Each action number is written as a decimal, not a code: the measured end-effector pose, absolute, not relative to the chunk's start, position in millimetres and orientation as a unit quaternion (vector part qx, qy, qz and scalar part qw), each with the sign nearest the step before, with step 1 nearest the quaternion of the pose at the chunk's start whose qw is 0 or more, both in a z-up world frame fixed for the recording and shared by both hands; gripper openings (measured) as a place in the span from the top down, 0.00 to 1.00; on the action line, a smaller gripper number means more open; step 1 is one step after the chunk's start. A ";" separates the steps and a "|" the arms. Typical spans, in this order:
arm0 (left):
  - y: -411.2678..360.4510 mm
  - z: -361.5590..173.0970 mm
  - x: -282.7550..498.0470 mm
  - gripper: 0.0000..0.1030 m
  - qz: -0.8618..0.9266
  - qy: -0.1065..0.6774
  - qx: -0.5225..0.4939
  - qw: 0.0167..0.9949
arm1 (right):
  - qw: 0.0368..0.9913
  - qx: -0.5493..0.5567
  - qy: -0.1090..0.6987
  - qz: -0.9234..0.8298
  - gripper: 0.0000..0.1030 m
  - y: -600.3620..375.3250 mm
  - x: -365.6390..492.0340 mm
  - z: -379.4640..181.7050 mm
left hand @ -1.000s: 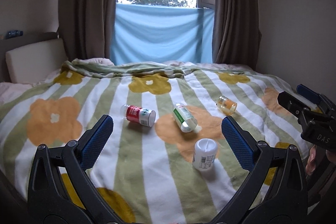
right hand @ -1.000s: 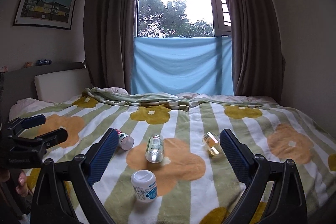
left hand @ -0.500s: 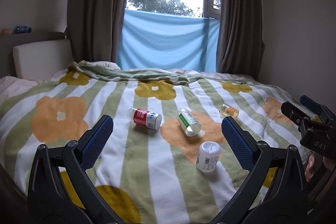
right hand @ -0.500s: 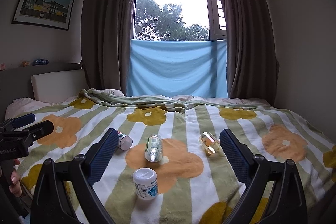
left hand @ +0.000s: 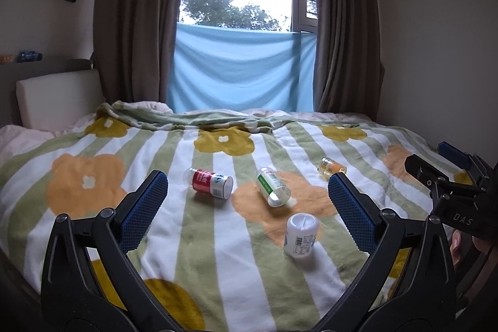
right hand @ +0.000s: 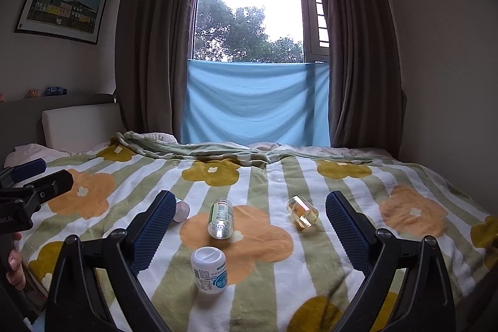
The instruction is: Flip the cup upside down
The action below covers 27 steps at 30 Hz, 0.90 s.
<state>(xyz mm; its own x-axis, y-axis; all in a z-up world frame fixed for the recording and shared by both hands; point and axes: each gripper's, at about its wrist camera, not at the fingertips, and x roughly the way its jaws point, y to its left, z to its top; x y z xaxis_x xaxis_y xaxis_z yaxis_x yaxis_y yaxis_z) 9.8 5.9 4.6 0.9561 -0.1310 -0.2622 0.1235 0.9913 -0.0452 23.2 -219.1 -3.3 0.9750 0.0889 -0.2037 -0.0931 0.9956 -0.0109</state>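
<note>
Four small cups lie on the flower-patterned blanket (left hand: 218, 254). A white cup (left hand: 301, 235) (right hand: 209, 269) stands nearest, tilted, its flat end up. Beyond it, a green-labelled clear cup (left hand: 272, 187) (right hand: 221, 218), a red-labelled cup (left hand: 211, 184) and a small yellowish cup (left hand: 331, 167) (right hand: 302, 212) rest on their sides. In the right wrist view the red-labelled cup (right hand: 181, 210) is half hidden behind a finger. My left gripper (left hand: 247, 178) is open and empty, short of the cups. My right gripper (right hand: 250, 195) is also open and empty, above the white cup's near side.
The right gripper (left hand: 448, 170) shows at the left wrist view's right edge, and the left gripper (right hand: 34, 179) at the right wrist view's left edge. A headboard cushion (right hand: 77, 126) stands far left, a blue cloth (right hand: 258, 105) hangs under the window, and a wall runs along the bed's right side.
Both views have tipped slightly upward, showing more window, and the cups sit a little lower in frame. The cups have not moved. Both grippers remain open.
</note>
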 end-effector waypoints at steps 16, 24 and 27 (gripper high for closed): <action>-1.1 1.7 10.9 0.00 -0.073 0.136 -0.017 0.988 | 0.994 -0.015 0.103 0.039 0.06 -227.1 21.1 -3.0; -7.9 -1.8 8.4 0.00 -0.069 0.130 0.002 0.989 | 0.994 -0.016 0.104 0.039 0.06 -227.9 20.9 -3.1; -8.8 -2.0 7.8 0.00 -0.070 0.128 0.002 0.989 | 0.994 -0.012 0.104 0.041 0.07 -229.0 20.8 -4.7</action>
